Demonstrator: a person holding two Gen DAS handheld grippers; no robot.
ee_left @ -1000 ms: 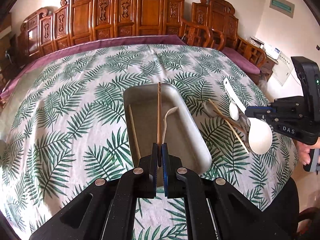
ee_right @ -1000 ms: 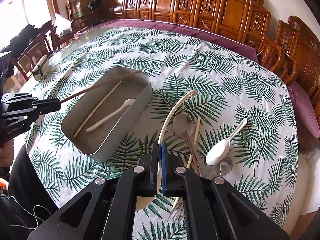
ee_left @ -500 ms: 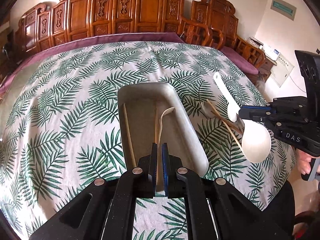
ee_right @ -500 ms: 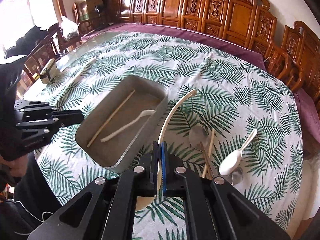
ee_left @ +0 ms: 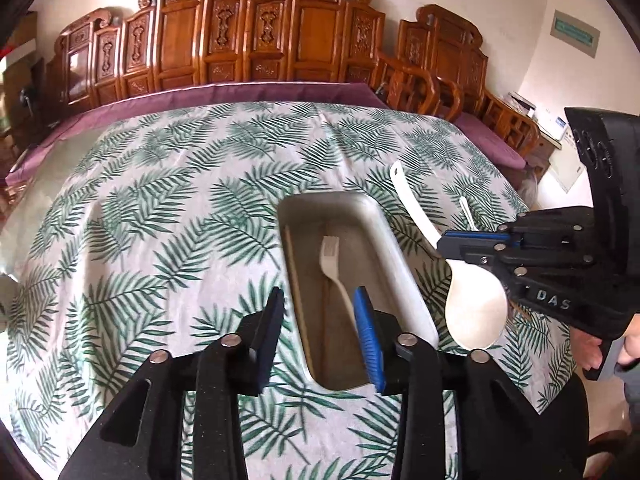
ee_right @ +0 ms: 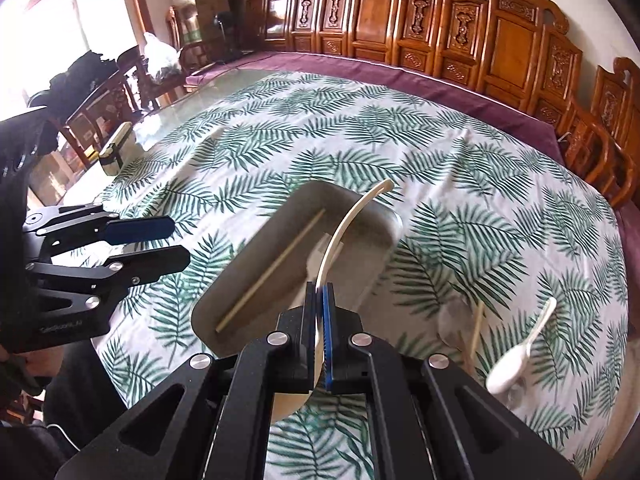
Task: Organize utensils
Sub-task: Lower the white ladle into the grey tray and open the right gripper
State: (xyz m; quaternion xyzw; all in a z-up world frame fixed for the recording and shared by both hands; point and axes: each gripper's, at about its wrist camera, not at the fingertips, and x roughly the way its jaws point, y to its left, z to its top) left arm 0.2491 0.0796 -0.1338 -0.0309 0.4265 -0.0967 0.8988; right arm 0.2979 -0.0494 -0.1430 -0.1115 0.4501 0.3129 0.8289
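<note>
Your left gripper (ee_left: pixel 320 320) hangs over the near end of the grey metal tray (ee_left: pixel 384 232), its jaws having just been opening and now standing apart with nothing pressed between them. Below them, inside the tray, lie a white plastic fork (ee_left: pixel 332 264) and a pale chopstick (ee_left: pixel 294 276) along the tray's left wall; a second, darker stick shows faintly between the two.

To the right, your right gripper (ee_right: pixel 319 304) is clamped shut on the handle of a large white ladle-style spoon (ee_right: pixel 352 216), gripping it just above the bowl. In the left wrist view the spoon's bowl (ee_left: pixel 474 312) hangs beside the tray's right rim, handle slanting up and away. From the right wrist view the handle arcs out over the tray, whose interior shows the fork and chopstick.

Still out on the leaf-print tablecloth (ee_right: pixel 460 168), to the right of the tray, sit a small white spoon (ee_right: pixel 520 352), a light wooden chopstick (ee_right: pixel 477 332) and a clear spoon (ee_right: pixel 452 320) blurred beneath it.

Beyond the cloth, a purple table cover (ee_left: pixel 248 92) edges the far side, and carved wooden chairs (ee_left: pixel 280 40) line the wall.
</note>
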